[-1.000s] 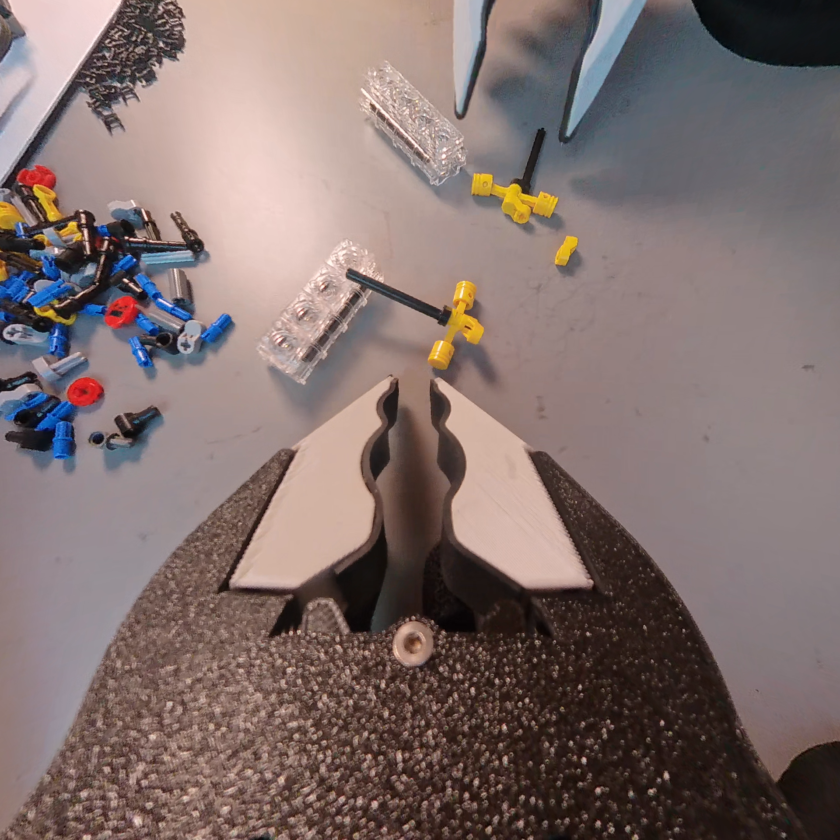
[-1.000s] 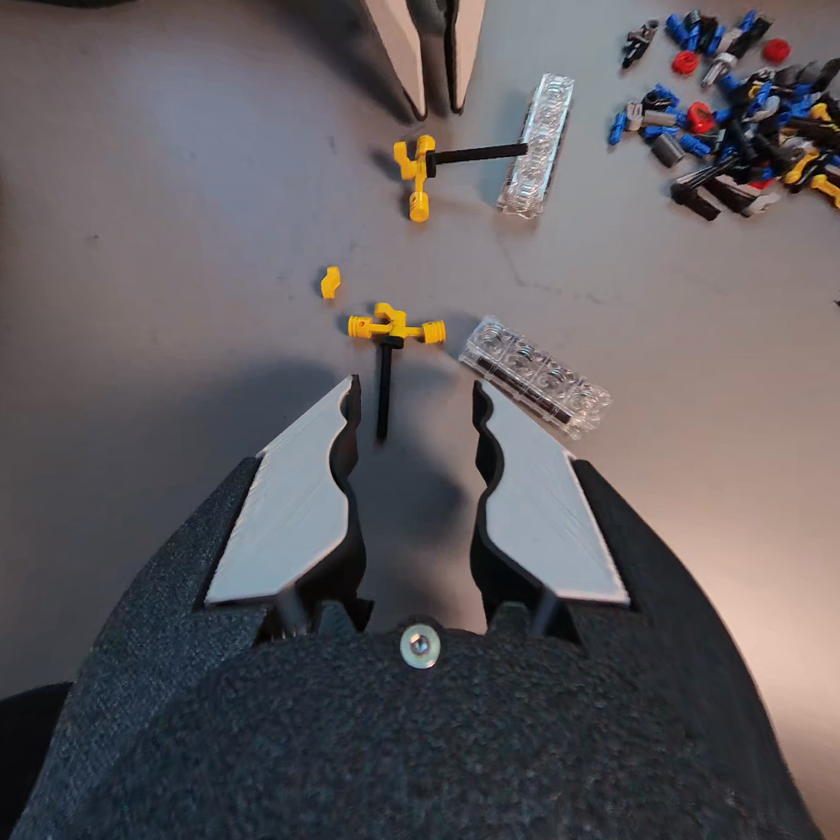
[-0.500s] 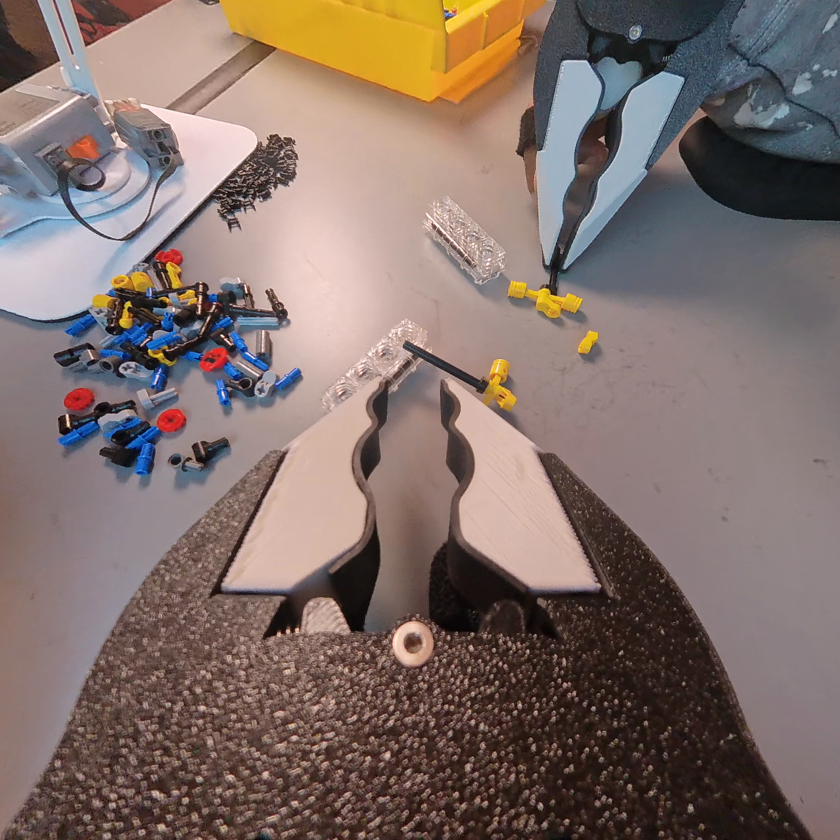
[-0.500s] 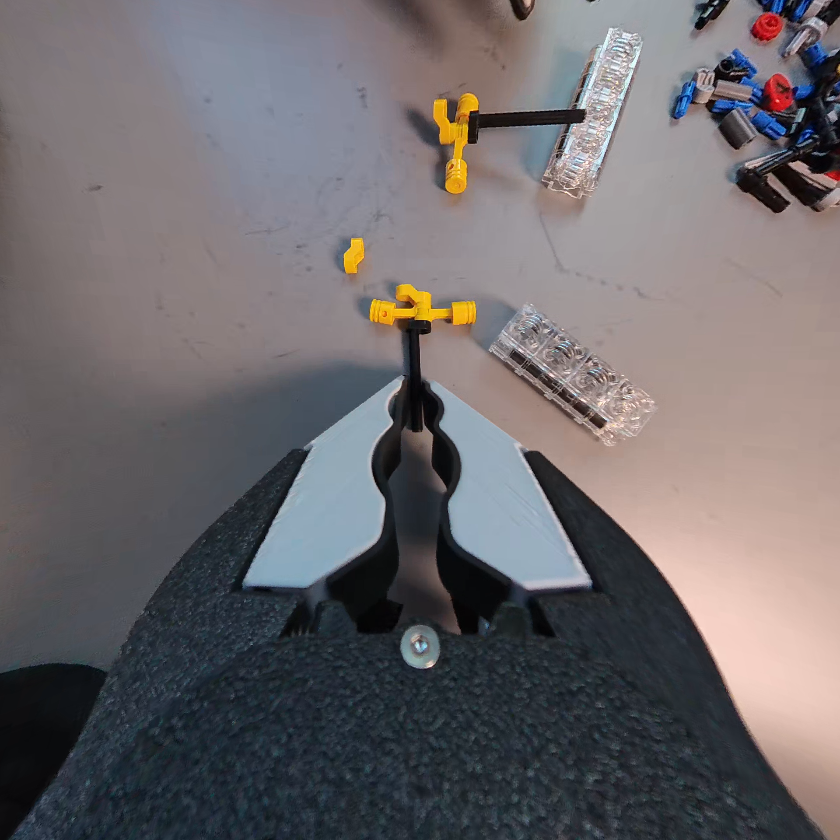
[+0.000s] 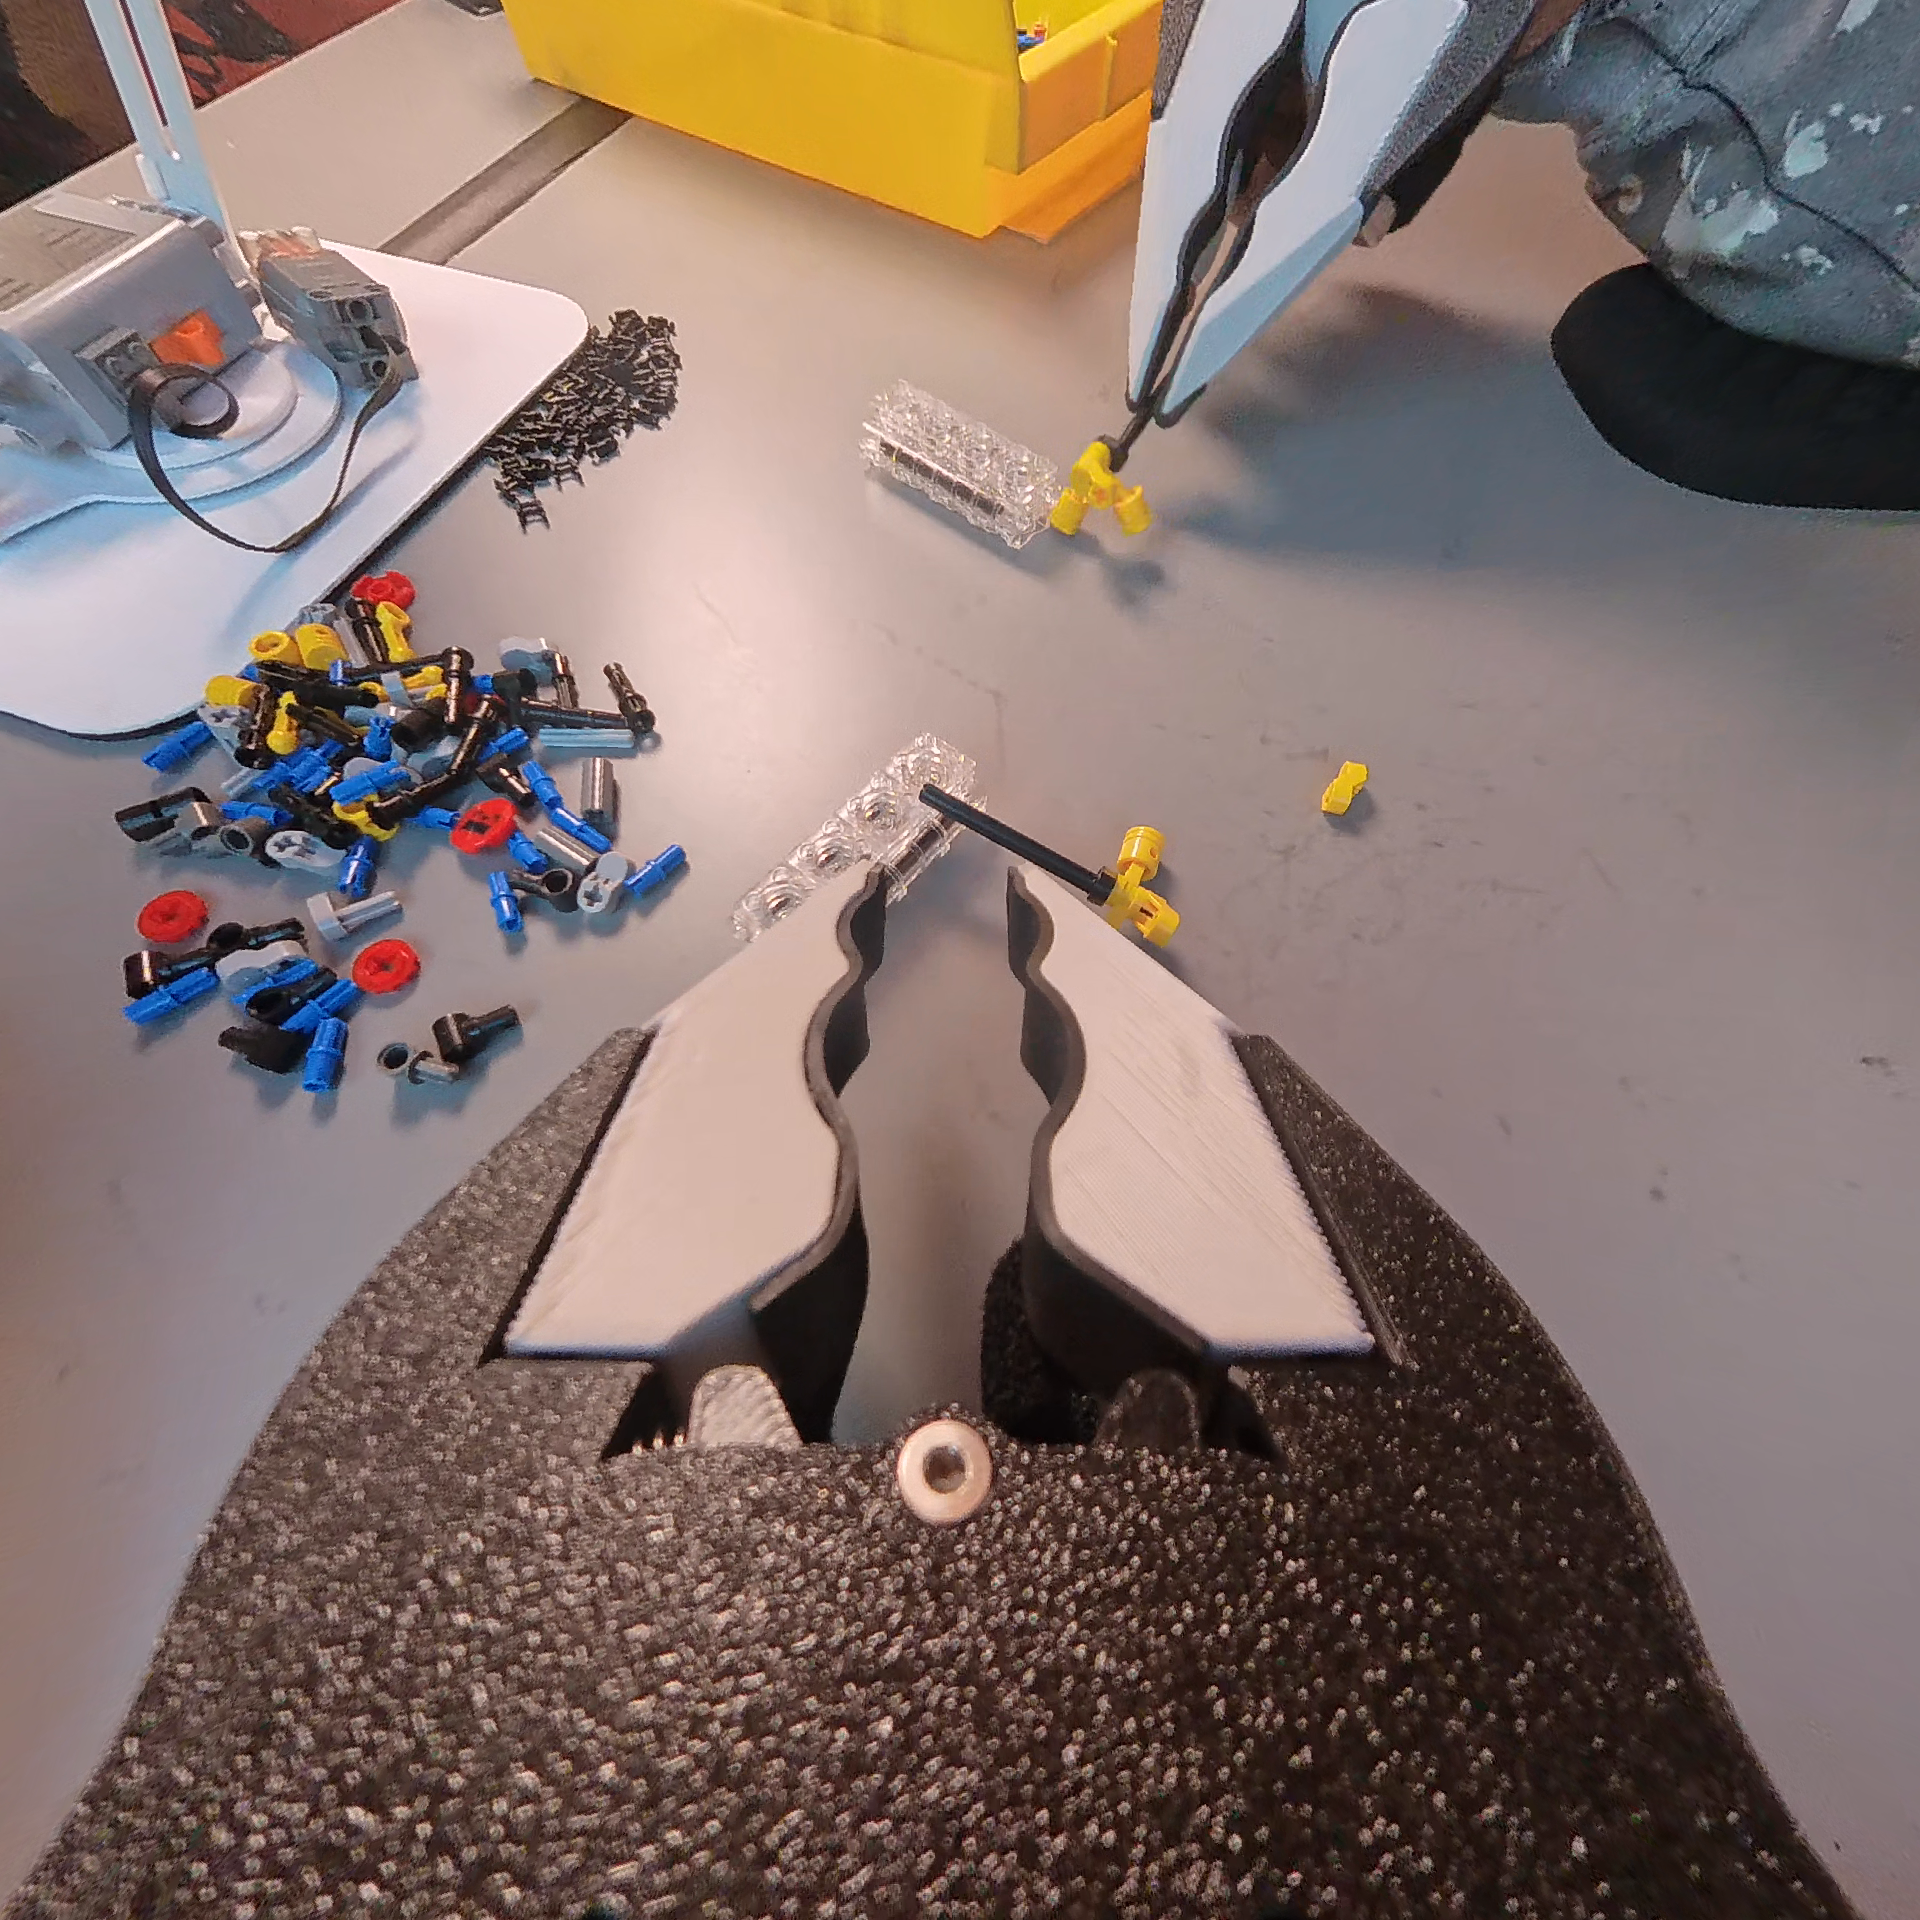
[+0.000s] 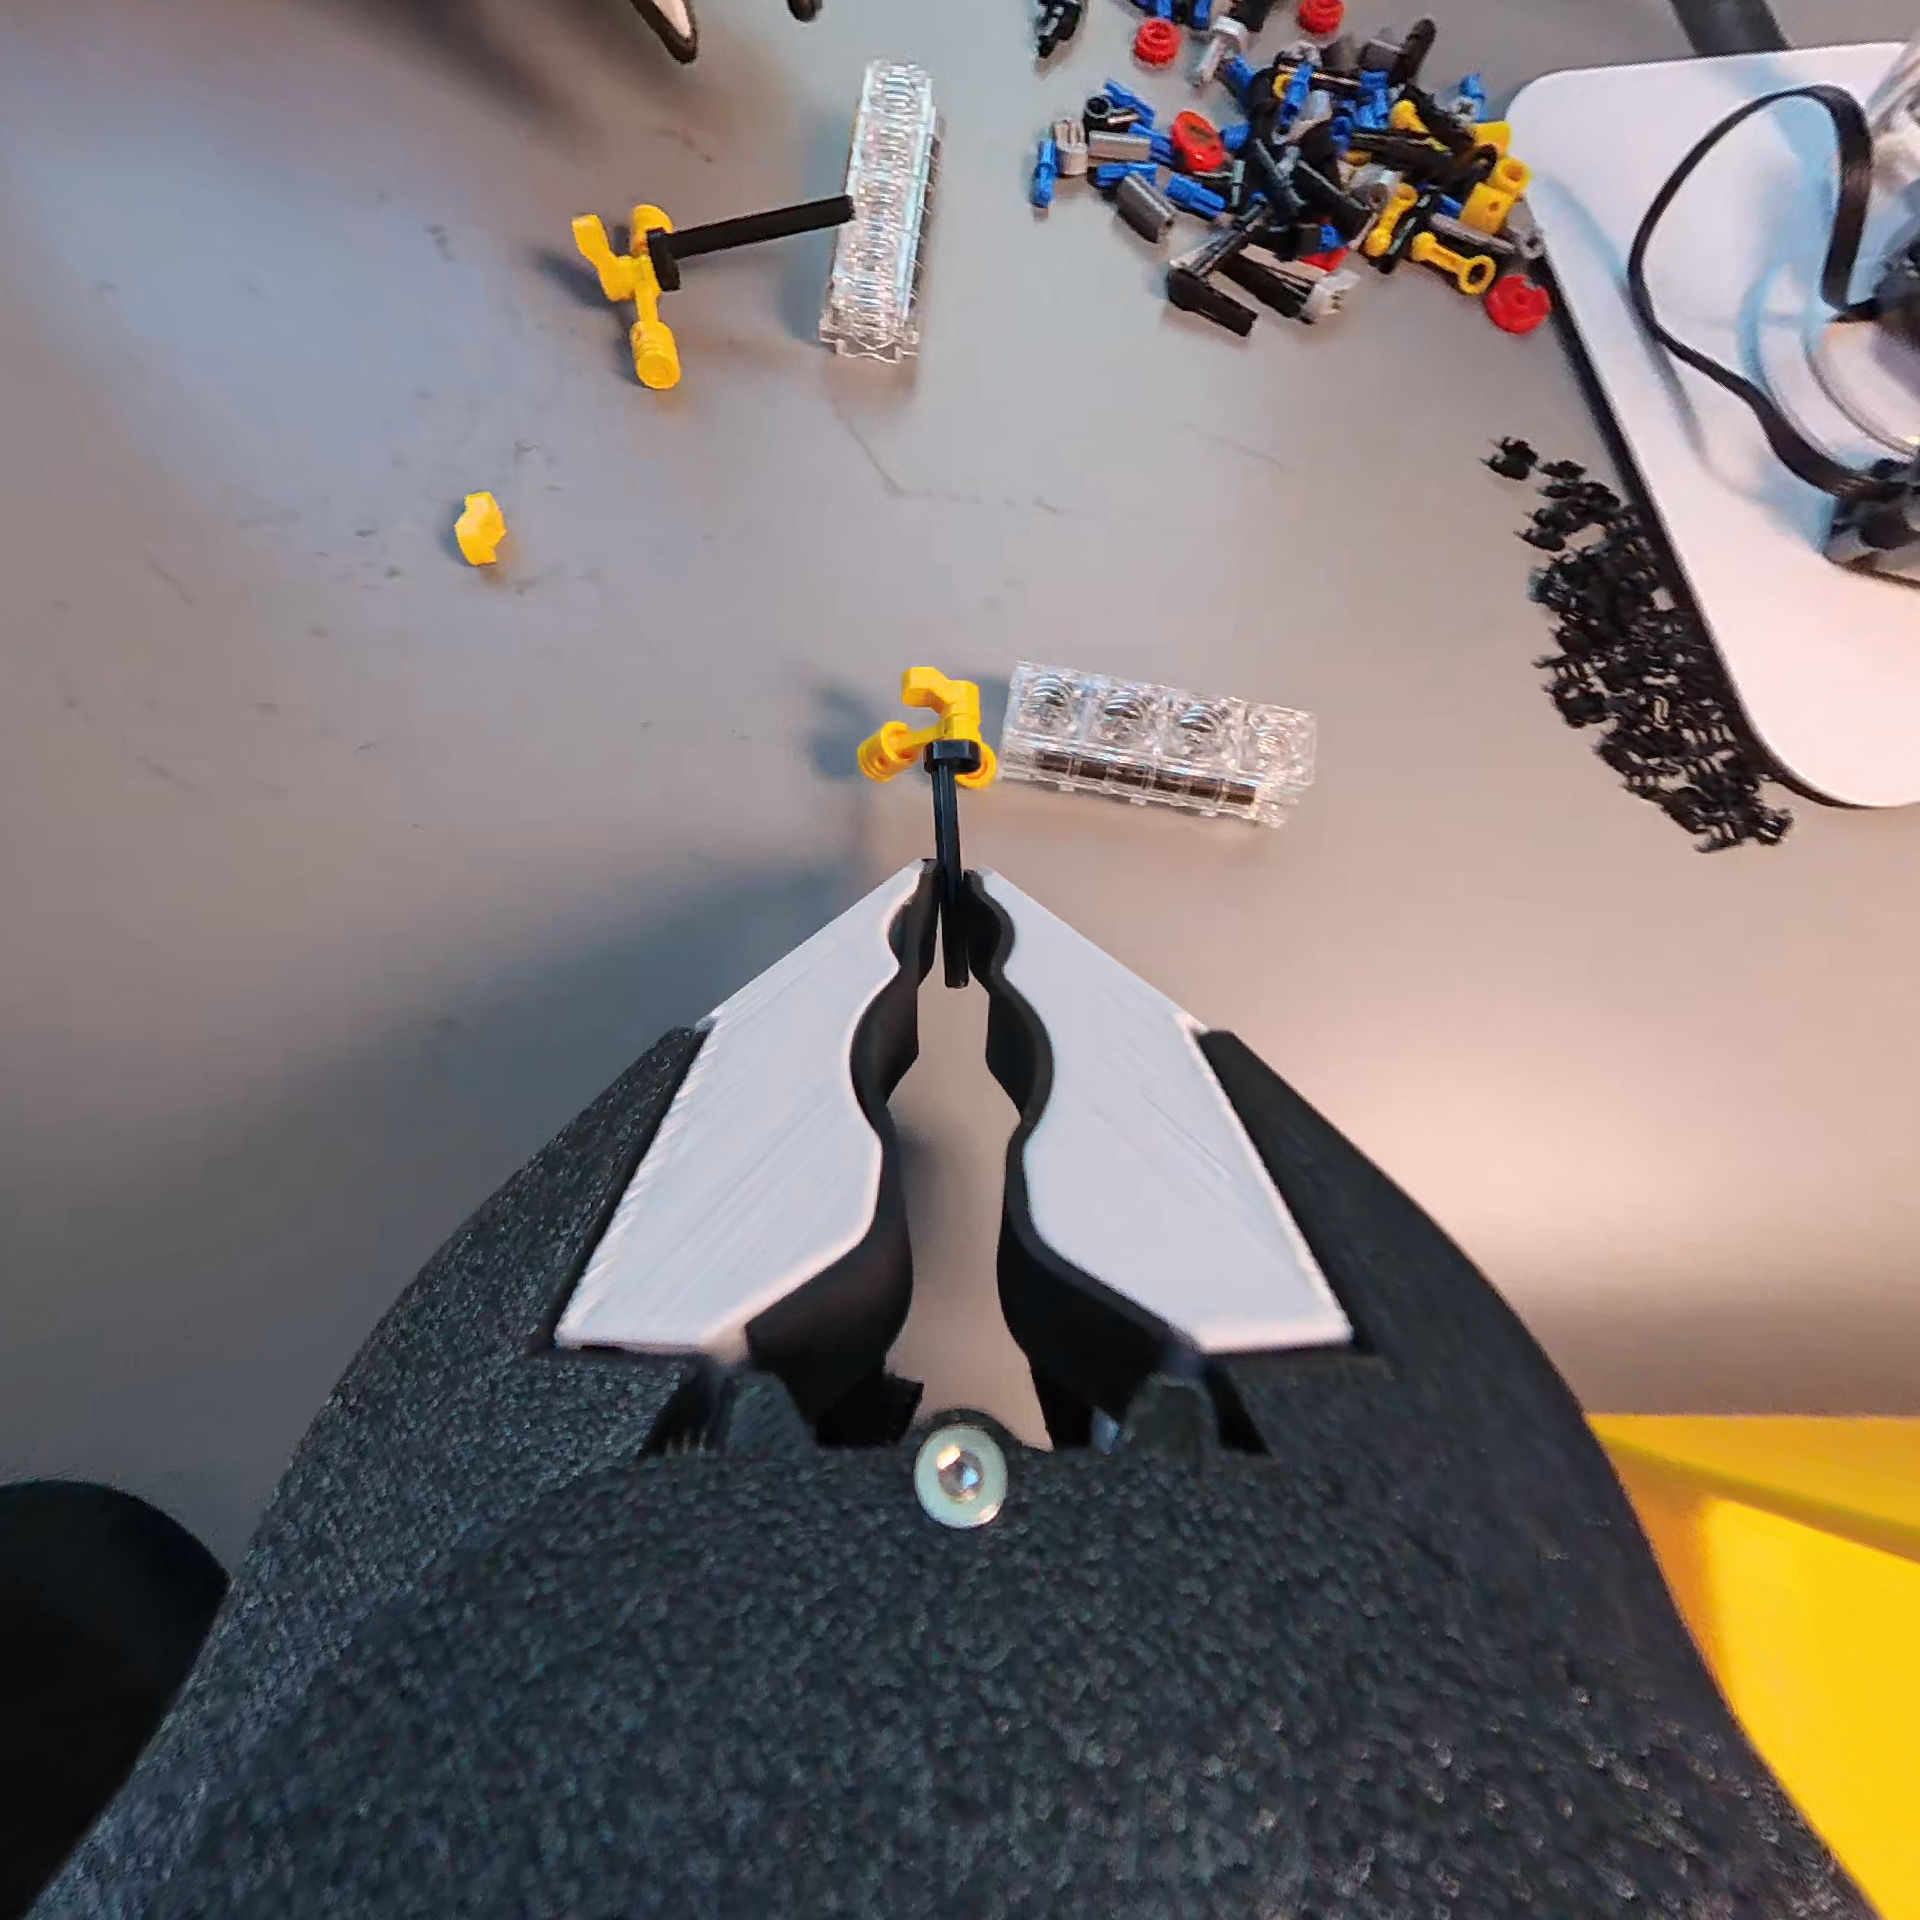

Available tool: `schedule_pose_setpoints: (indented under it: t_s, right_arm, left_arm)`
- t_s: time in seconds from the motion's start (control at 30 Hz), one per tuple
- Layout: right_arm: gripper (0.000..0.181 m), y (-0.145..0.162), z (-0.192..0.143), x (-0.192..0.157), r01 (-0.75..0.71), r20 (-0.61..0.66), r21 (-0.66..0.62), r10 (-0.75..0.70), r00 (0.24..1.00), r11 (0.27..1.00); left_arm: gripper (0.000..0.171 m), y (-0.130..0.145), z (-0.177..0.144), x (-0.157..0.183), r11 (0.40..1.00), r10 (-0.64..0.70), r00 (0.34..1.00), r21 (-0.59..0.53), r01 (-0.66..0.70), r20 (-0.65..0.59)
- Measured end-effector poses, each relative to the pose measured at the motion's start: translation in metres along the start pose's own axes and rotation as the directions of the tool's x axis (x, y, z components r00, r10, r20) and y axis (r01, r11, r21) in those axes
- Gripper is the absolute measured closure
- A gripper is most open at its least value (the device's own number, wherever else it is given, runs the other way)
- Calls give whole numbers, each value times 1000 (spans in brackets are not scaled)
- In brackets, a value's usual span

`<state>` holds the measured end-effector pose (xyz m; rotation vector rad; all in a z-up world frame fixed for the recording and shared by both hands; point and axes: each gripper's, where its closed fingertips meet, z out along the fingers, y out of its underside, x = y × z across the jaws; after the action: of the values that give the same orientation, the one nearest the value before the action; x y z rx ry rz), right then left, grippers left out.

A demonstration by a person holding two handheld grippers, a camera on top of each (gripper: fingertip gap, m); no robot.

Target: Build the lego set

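Observation:
My right gripper (image 6: 948, 868) is shut on a black axle (image 6: 948, 821) with a yellow piston piece (image 6: 928, 732) at its far end, held up beside a clear block (image 6: 1158, 743). It also shows in the left wrist view (image 5: 1151, 400), with the yellow piece (image 5: 1099, 494) next to that clear block (image 5: 961, 462). My left gripper (image 5: 943, 881) is open and empty, its tips just short of a second clear block (image 5: 862, 836) with a black axle (image 5: 1013, 836) and yellow piston piece (image 5: 1138, 883) stuck in it. A small yellow part (image 5: 1343, 787) lies loose to the right.
A pile of small blue, black, red and yellow parts (image 5: 343, 790) lies to the left. A white base plate (image 5: 416, 416) with grey motor units stands at far left, a heap of black links (image 5: 592, 400) beside it. A yellow bin (image 5: 831, 83) stands at the back.
My right gripper closed on the black axle and lifted it, tilting the yellow piece up beside the clear block. My left gripper drew back and opened a little.

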<state>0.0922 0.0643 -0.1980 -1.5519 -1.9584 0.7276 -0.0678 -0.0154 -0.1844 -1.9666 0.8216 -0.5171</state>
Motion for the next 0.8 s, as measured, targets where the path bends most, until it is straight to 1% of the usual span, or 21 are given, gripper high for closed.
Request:
schedule_pose_setpoints:
  t_s: [0.17,0.3,0.33,0.37,0.43,0.47,0.5,0.6,0.67,0.73,0.8]
  right_arm:
    - [177,15,-3,16,-41,-68,-55,37,997,998]
    - [177,34,0,35,-85,-166,-133,62,984,987]
    - [177,33,0,36,-106,-167,-115,86,982,988]
    - [177,33,-2,42,-126,-201,-107,103,974,986]
    - [177,40,-6,57,-160,-287,-137,116,951,978]
    - [176,41,-7,58,-161,-293,-136,116,949,978]
    - [175,40,-7,59,-165,-296,-125,122,947,978]
    - [158,32,-12,62,-159,-317,-100,121,941,982]
    - [156,21,-14,58,-138,-304,-64,112,946,988]
    - [155,8,-13,47,-104,-263,-33,92,960,994]
    - [155,-7,-9,29,-64,-188,-3,63,980,998]
  left_arm:
    - [148,0,0,0,1000,1,1000,-1,-1,1]
    - [148,-1,0,0,1000,2,1000,1,-2,4]
    - [148,-1,0,0,1000,2,1000,2,-2,3]
    - [148,-1,0,0,1000,3,1000,2,-3,3]
    - [148,-2,0,1,1000,4,1000,5,-4,3]
    - [148,-2,0,1,1000,4,1000,7,-4,0]
    - [148,-3,0,2,1000,4,1000,8,-4,-2]
    - [145,-2,0,4,1000,5,1000,3,-5,-17]
    - [142,-1,-1,9,1000,7,999,-7,-7,-50]
    - [142,1,-4,18,1000,8,994,-21,-10,-107]
    - [142,5,-5,30,999,7,985,-47,-16,-173]
